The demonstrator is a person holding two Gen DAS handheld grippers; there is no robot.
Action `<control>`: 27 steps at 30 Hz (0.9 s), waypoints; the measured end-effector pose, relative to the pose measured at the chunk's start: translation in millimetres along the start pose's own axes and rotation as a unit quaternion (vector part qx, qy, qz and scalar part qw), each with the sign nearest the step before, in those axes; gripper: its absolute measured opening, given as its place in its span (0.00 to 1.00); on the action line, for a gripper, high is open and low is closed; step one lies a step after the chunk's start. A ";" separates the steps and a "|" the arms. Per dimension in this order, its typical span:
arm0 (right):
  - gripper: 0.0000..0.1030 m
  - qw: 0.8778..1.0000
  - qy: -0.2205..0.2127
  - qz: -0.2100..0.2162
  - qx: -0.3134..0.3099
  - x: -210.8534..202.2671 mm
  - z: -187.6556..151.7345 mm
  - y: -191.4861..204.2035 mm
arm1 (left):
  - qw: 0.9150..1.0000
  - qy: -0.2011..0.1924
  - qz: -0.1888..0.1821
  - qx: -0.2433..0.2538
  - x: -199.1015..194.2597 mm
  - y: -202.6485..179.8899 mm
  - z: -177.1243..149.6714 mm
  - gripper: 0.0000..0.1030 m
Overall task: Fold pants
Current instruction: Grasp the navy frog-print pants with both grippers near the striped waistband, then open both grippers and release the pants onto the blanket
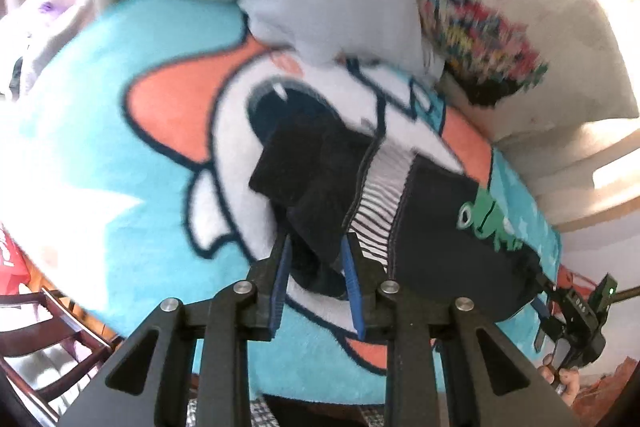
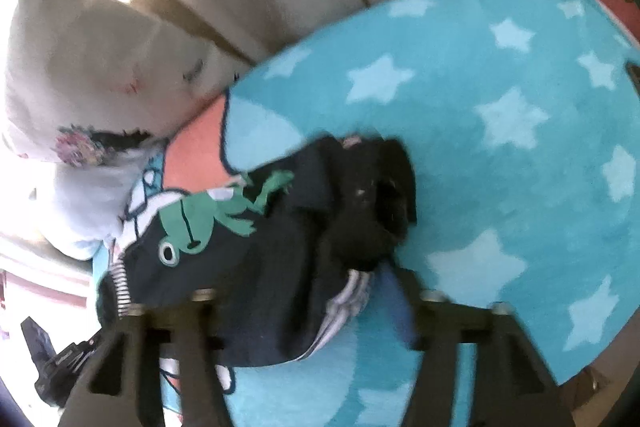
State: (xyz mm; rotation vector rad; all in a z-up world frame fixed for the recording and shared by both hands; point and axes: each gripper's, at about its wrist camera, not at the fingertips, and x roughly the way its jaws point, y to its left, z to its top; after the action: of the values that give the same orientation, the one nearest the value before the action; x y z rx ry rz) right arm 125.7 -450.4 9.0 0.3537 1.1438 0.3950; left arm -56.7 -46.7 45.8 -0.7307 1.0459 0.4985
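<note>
On the turquoise blanket [image 1: 100, 107], pants [image 1: 432, 227] lie bunched between both tongs.

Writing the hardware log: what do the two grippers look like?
Left gripper: matte black linkage arms with triangular cutouts, silver pivot pins, ribbed blue pads. Right gripper: same black build, blurred; a green LED shows on it in the left view.

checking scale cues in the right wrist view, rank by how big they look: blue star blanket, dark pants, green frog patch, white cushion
1. blue star blanket, largest.
2. dark pants and white cushion look about alike; the cushion sits farther back and is cut by the frame, so no ranking.
3. green frog patch, smallest.
</note>
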 end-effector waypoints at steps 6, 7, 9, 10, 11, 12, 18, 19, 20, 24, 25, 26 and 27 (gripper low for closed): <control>0.67 0.999 -0.052 -0.015 0.005 -46.3 5.6 -20.2 | 1.000 -0.022 -0.008 -0.017 -22.4 12.5 6.3 0.26; 0.67 0.997 -0.066 -0.025 -0.009 -56.6 4.3 -19.6 | 1.000 -0.021 -0.009 -0.016 -22.2 11.8 3.8 0.26; 0.67 0.994 -0.091 -0.045 -0.034 -70.9 1.1 -13.4 | 1.000 -0.012 -0.016 -0.010 -16.3 6.2 3.3 0.26; 0.67 0.989 -0.118 -0.067 -0.054 -82.7 -2.2 -8.9 | 1.000 0.002 -0.023 -0.007 -4.9 0.8 7.3 0.26; 0.67 0.982 -0.150 -0.092 -0.071 -94.3 -6.1 -4.9 | 1.000 0.005 -0.027 -0.006 -0.8 -5.8 4.4 0.26; 0.67 0.973 -0.180 -0.118 -0.086 -103.7 -9.7 0.4 | 1.000 0.002 -0.029 -0.006 0.2 -13.2 -0.4 0.26; 0.91 0.944 -0.245 -0.153 -0.159 -122.8 -23.2 9.5 | 0.999 0.000 -0.031 0.012 5.4 -48.0 -15.4 0.28; 0.87 0.952 -0.225 -0.138 -0.154 -118.8 -21.8 6.0 | 0.999 0.000 -0.031 0.014 6.0 -50.9 -15.7 0.28; 0.84 0.961 -0.202 -0.123 -0.146 -112.3 -21.2 1.8 | 0.999 -0.001 -0.030 0.015 7.0 -52.7 -16.7 0.28; 0.73 0.972 -0.154 -0.098 -0.150 -92.9 -24.3 -2.6 | 0.999 -0.001 -0.038 -0.015 11.6 -44.1 -20.7 0.28; 0.73 0.973 -0.147 -0.096 -0.149 -89.2 -23.6 -3.5 | 0.999 0.002 -0.041 -0.031 12.0 -37.4 -20.6 0.28; 0.73 0.974 -0.143 -0.095 -0.149 -86.4 -23.6 -4.5 | 0.998 0.000 -0.042 -0.045 11.4 -31.4 -22.1 0.28; 0.73 0.974 -0.138 -0.093 -0.150 -82.8 -26.3 -2.5 | 0.998 -0.002 -0.037 -0.058 10.0 -22.6 -20.4 0.28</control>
State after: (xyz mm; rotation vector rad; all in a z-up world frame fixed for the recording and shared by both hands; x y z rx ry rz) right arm 71.9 -490.2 64.5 0.0316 0.8212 0.3350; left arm -49.2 -76.7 37.3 -0.8677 0.9893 0.4995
